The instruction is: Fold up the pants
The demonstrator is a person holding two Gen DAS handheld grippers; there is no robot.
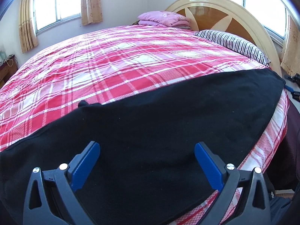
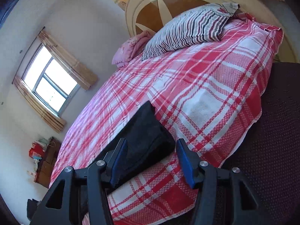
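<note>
- While black pants [image 1: 150,131] lie across the lower frame on the plaid bed [image 1: 112,65], the left tool [image 1: 147,150] gapes wide, gripping nothing.
- Right tool [image 2: 151,150] stands half-spread over the pants' end, empty.

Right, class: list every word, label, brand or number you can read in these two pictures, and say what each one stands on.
No text can be read in either view.
Red packages on the brown wooden cabinet under the window: any print is too small and blurred.
Small pale marks on the dark object at the left wrist view's bottom right edge: too small to read.
Black pants, red-and-white plaid bedcover, striped pillow: patterns only, no lettering.
</note>
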